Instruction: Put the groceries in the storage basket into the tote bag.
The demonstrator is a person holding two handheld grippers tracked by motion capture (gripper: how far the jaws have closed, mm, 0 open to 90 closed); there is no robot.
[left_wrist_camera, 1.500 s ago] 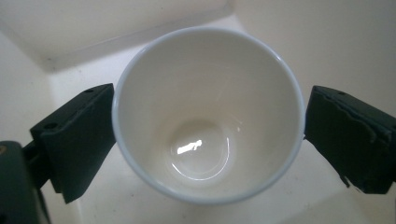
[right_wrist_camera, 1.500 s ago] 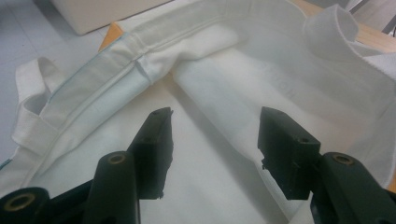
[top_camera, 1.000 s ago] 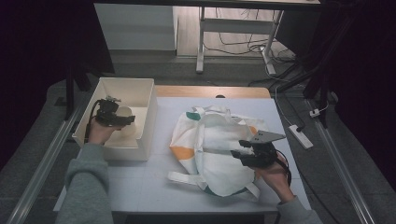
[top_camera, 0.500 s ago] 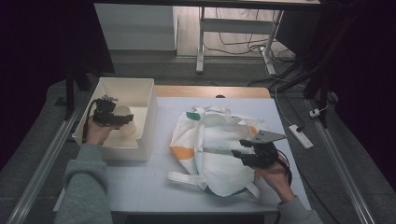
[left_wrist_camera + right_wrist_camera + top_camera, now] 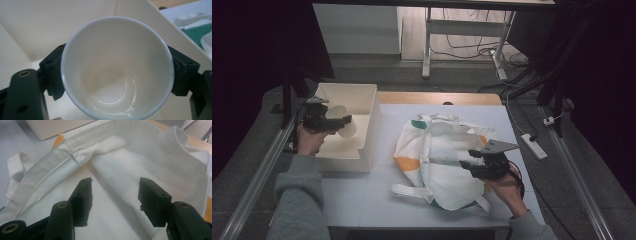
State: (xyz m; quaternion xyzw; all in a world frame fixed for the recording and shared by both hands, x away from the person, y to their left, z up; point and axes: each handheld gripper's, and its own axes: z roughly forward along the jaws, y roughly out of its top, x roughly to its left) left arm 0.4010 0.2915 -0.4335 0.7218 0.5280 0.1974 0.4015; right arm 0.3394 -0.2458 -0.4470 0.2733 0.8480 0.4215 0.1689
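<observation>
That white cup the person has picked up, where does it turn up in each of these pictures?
High view: the white cup is at the left, held over the cream box by the left gripper.
Left gripper view: it is in the middle, its open mouth facing the camera, clamped between the two black jaws.
Right gripper view: not in it.
Shared landmark: the white cloth bag, at the right edge of the left gripper view.

Upper frame: wooden floor (image 5: 412, 30) with a white cabinet (image 5: 357, 25), metal table legs (image 5: 427, 45) and trailing cables (image 5: 467, 47); grey carpet (image 5: 452, 82) below; dark margins left and right.
</observation>
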